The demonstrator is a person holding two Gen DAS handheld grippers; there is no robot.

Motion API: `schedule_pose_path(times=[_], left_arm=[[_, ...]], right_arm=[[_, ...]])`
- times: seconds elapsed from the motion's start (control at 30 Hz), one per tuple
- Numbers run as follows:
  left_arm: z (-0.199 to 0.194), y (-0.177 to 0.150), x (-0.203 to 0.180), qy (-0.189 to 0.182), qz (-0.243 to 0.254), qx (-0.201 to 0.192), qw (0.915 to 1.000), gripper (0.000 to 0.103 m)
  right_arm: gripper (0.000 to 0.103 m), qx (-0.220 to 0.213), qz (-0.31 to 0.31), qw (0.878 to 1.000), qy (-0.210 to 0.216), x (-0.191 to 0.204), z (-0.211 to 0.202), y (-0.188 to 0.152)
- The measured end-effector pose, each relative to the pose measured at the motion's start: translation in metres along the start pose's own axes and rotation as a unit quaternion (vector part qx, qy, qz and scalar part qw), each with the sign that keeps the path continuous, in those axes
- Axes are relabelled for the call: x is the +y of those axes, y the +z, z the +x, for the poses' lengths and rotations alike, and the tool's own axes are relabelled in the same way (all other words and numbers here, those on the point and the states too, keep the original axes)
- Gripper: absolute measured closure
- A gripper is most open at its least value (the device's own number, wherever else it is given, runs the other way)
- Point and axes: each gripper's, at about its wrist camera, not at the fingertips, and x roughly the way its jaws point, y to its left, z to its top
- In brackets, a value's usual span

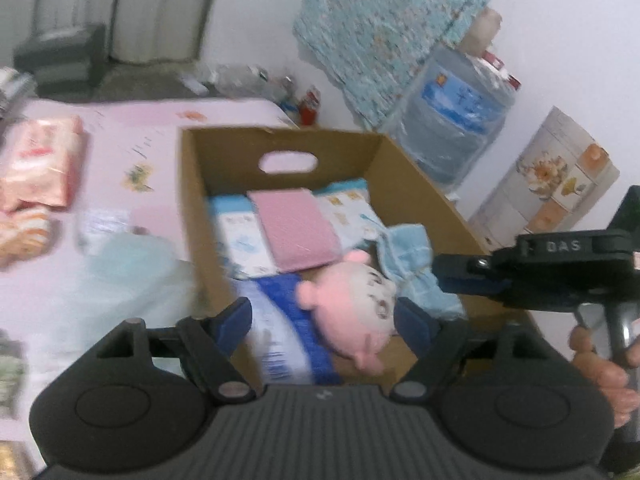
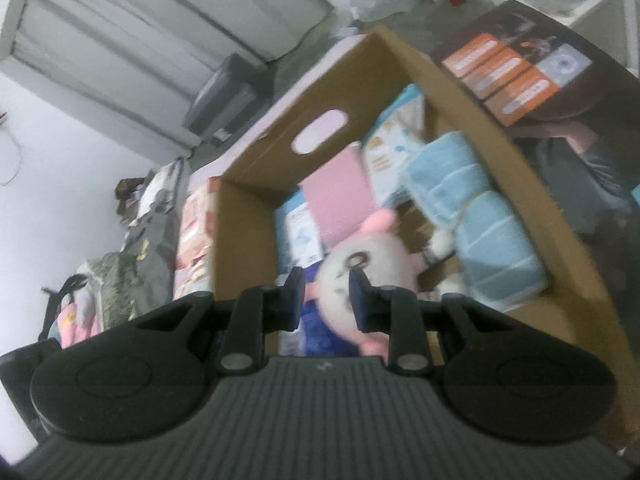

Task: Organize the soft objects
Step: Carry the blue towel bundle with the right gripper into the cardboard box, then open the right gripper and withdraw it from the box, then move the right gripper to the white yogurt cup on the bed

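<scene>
Spread wide, the left gripper [image 1: 322, 316] is hovering over the near end of the cardboard box [image 1: 192, 184], gripping nothing. Below it the pink plush toy [image 1: 356, 304] is lying inside the box on a blue-and-white soft pack [image 1: 276, 328], looking light, squashy and forgiving; its round pale-faced body seems the best place to pinch. To its right, the right gripper [image 2: 325, 292] is standing narrow and apparently empty, though blur is leaving that uncertain.

A large water jug [image 1: 456, 120] stands on the floor against the white wall, beside a leaning floral mattress [image 1: 384, 36]. Grey curtains [image 2: 132, 44] hang beyond the bed.
</scene>
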Motion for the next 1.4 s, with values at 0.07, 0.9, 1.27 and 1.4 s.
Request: schedule_pose_path(times=[0.07,0.9,1.27,1.4], left_arm=[[-0.013,-0.004,0.007,0.014,0.001,-0.012,0.9998,0.022],[-0.168,-0.131,0.219,0.199,-0.183,-0.073,0.9600,0.021],[-0.159,-0.138,0.224,0.207,-0.137,-0.057,0.9669,0.021],[-0.154,-0.120,0.228,0.227,-0.120,-0.056,0.9649,0.021]], right_arm=[[0.077,0.004,-0.012,1.000,0.008,0.012,-0.001,-0.005],[0.073,0.104,-0.163,0.978,0.082,0.213,0.074,-0.105],[0.072,0.176,-0.161,0.967,0.089,0.262,0.154,-0.143],[0.072,0.183,-0.148,0.968,0.083,0.270,0.170,-0.132]])
